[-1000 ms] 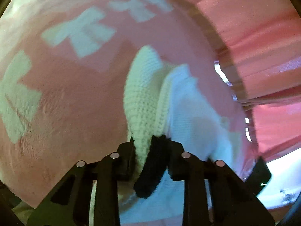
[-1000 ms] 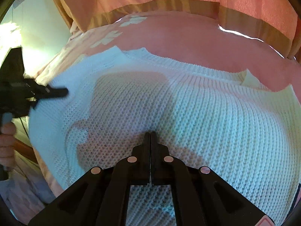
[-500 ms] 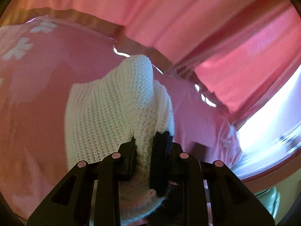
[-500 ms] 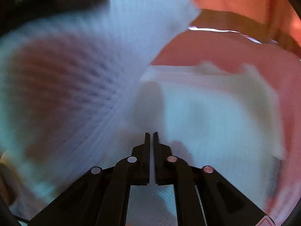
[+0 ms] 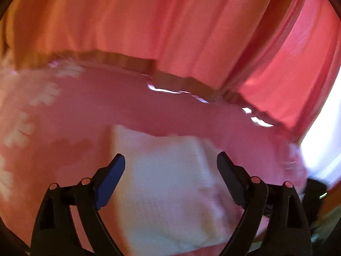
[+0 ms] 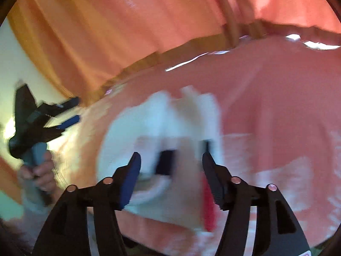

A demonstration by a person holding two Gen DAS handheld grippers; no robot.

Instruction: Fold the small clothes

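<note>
White knit sweater (image 5: 170, 183) folded into a blurred bundle on the pink bed cover (image 5: 132, 106) — not gripped. Left claw (image 5: 170, 160) opening wide above it, nothing pressed between the pads. Right claw (image 6: 170, 160) also opening, released, sweater lying beyond its tips. Pink curtain (image 5: 170, 21) behind — a hand (image 6: 40, 175) holding the left tool at the side.

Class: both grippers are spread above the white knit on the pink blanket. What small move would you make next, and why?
Probably lower the left gripper to the white knit's near edge for another fold. Both sets of jaws are opening and hold nothing; the right gripper is equally free, and the knit lies as a loose, uneven bundle on the pink blanket.
</note>
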